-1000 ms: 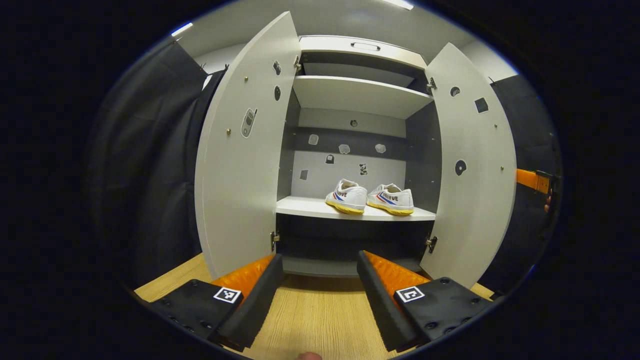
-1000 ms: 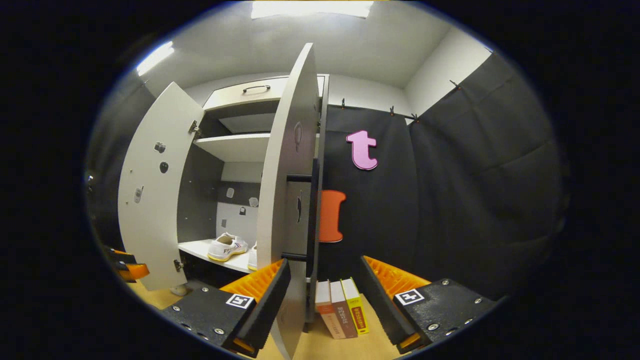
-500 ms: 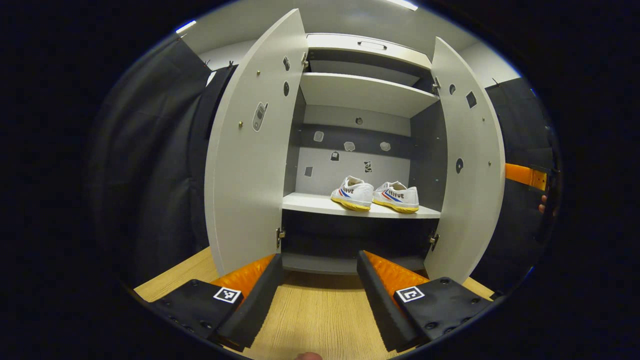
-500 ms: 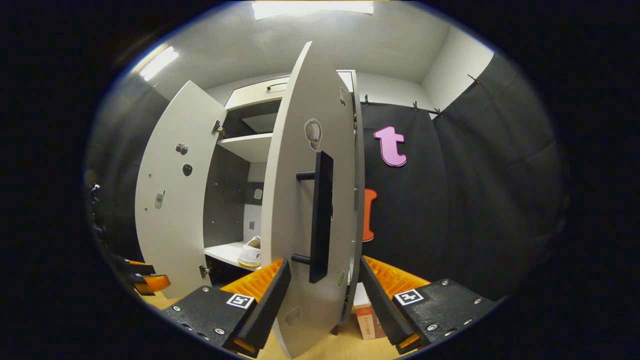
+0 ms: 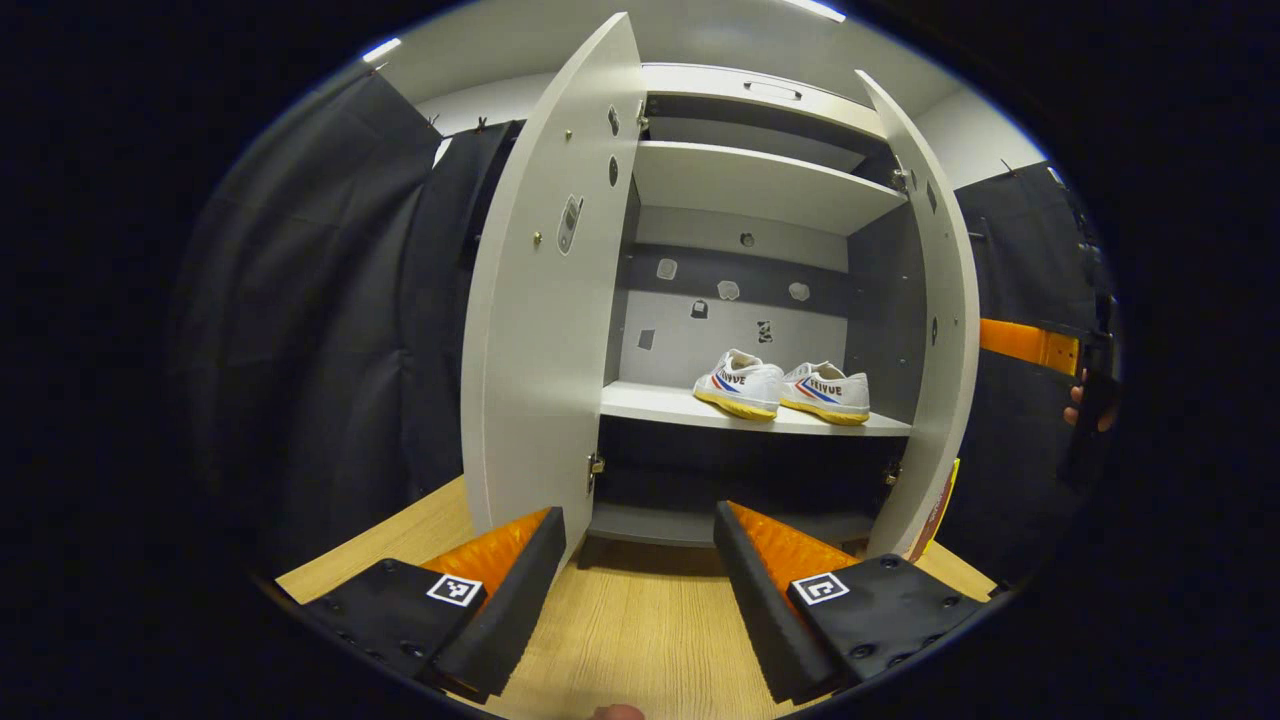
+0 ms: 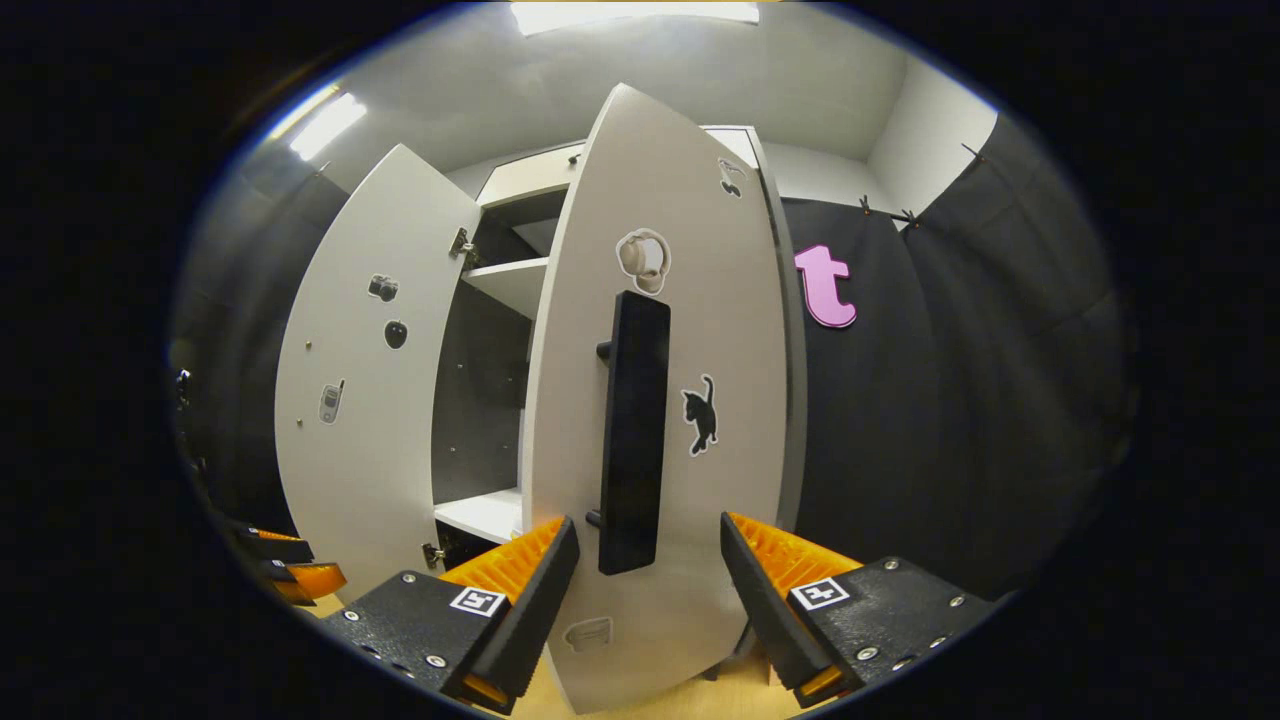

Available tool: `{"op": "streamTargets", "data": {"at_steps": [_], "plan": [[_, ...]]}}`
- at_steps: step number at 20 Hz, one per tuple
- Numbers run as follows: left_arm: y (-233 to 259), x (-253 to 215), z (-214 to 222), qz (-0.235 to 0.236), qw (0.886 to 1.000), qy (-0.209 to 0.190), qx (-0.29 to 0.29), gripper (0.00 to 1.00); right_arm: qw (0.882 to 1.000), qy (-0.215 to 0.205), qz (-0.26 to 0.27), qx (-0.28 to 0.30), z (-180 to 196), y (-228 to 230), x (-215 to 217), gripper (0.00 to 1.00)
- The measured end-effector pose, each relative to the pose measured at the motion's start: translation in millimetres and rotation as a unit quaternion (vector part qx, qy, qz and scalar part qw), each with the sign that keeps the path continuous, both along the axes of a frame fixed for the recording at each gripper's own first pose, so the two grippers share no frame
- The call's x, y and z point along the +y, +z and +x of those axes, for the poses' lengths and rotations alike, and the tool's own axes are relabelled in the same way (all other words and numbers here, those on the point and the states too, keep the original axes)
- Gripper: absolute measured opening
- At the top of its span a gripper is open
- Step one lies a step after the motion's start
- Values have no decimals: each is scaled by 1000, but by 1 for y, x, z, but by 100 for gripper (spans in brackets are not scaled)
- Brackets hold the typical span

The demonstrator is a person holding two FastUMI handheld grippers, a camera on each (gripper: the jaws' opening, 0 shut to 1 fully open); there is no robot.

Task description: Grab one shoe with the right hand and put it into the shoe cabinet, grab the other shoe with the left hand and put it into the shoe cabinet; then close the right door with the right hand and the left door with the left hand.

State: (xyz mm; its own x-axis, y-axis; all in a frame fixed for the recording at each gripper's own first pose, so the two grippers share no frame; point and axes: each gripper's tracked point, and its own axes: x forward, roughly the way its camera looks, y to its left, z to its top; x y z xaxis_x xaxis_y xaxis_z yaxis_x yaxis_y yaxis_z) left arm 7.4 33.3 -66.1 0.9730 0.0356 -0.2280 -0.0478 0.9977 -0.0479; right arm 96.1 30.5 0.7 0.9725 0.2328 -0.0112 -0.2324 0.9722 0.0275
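Note:
Two white shoes with yellow soles stand side by side on the middle shelf of the grey shoe cabinet. My left gripper hangs open over the wooden floor in front of the cabinet, with nothing between its fingers. The left door stands wide open. The right door is swung partway in, seen nearly edge-on. In the right gripper view my right gripper is open right at the right door's outer face, its fingers either side of the black bar handle. The left door stands open beyond.
The wooden floor runs up to the cabinet base. An upper shelf sits above the shoes. The other gripper with a hand shows at the far right of the left gripper view. Black cloth hangs on both sides.
The right door has swung further toward shut, with my right gripper following its outer face; the handle now sits between its fingers. The left gripper view has shifted so the cabinet sits more to the right.

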Motion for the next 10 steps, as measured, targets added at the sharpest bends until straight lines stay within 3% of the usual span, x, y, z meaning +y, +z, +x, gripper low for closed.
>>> {"op": "streamTargets", "data": {"at_steps": [10], "plan": [[-4,33,2,0,1000,29,11,96,1000,2,-16,-2,41,-17,36,91]]}}
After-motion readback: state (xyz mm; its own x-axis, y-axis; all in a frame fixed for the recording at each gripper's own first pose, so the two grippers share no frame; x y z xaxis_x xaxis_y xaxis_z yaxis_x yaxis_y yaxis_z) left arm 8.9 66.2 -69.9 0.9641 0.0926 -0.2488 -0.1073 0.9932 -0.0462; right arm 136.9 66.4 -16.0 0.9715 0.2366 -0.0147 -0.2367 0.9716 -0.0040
